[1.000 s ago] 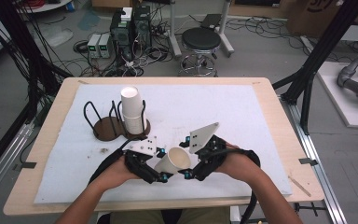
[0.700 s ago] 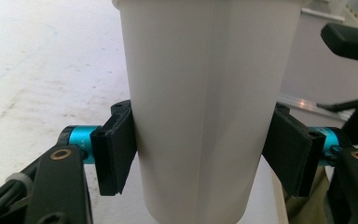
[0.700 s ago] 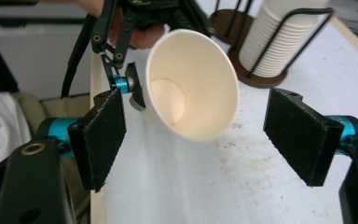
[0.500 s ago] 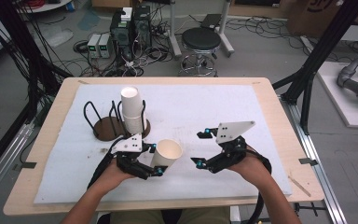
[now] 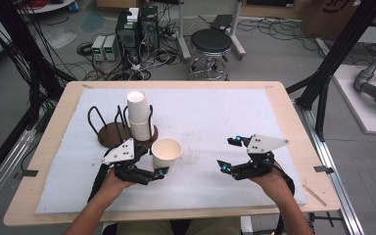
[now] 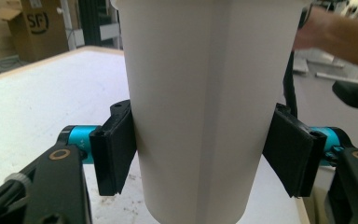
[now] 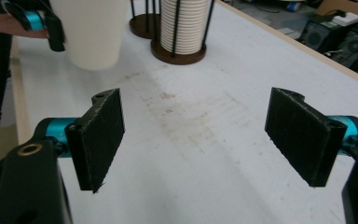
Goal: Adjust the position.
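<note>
Jaws apart — right gripper (image 5: 228, 154) released paper cup (image 5: 166, 152), left gripper (image 5: 157, 165) holds.

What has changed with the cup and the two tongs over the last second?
The right tongs let go of the paper cup and pulled away to the right, jaws open with nothing between them. The left tongs kept the cup between their pads and carried it left, toward the cup holder. The stack of cups in the holder stayed put.
</note>
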